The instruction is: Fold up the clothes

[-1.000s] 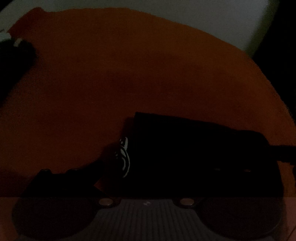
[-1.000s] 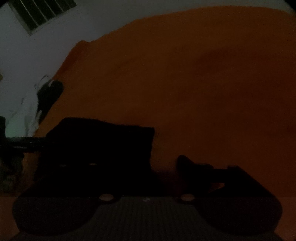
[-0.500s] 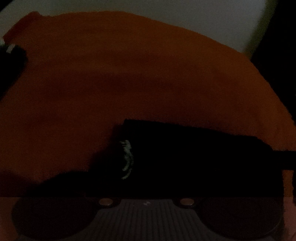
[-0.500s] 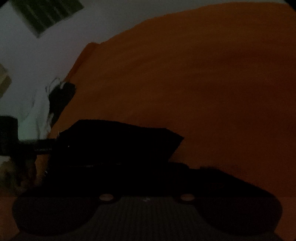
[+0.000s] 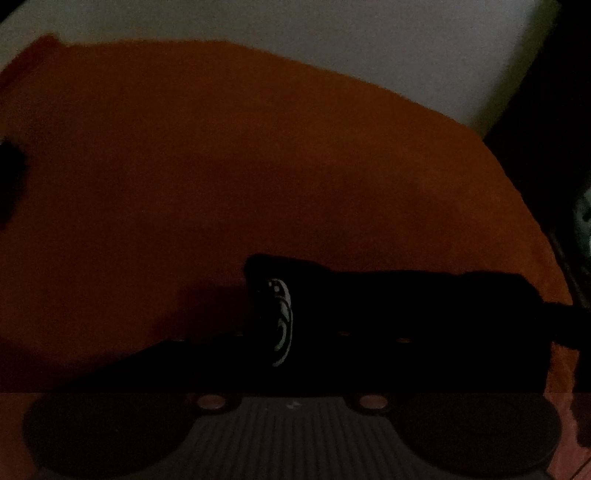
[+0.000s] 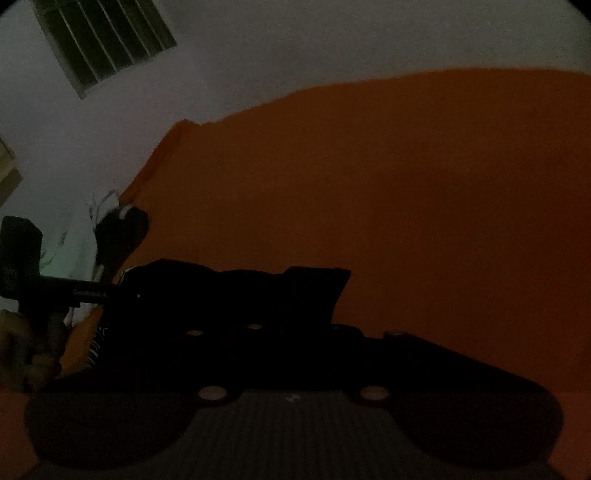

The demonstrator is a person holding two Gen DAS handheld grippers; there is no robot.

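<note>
A black garment (image 5: 406,314) with a white print (image 5: 282,321) lies on an orange bed sheet (image 5: 221,166). My left gripper (image 5: 291,328) is at its near edge, the dark fingers close together, jaws closing with the black fabric pinched between them. In the right wrist view the same garment (image 6: 236,295) is raised at its near edge. My right gripper (image 6: 295,323) is closing on that edge too, cloth between its jaws. The left gripper (image 6: 22,258) and the hand (image 6: 22,350) holding it show at the far left. The scene is very dark, so the fingertips barely stand out.
The orange sheet (image 6: 406,203) stretches far beyond the garment. A pale wall (image 5: 332,29) rises behind the bed, with a barred window (image 6: 103,44). A dark item (image 6: 122,236) and a white cloth (image 6: 66,236) lie at the bed's far corner. Dark furniture (image 5: 546,110) stands at the right.
Both grippers went from wide open to nearly shut on the garment's near edge. Both have risen, and the edge has come up with them, so the garment looks narrower.
</note>
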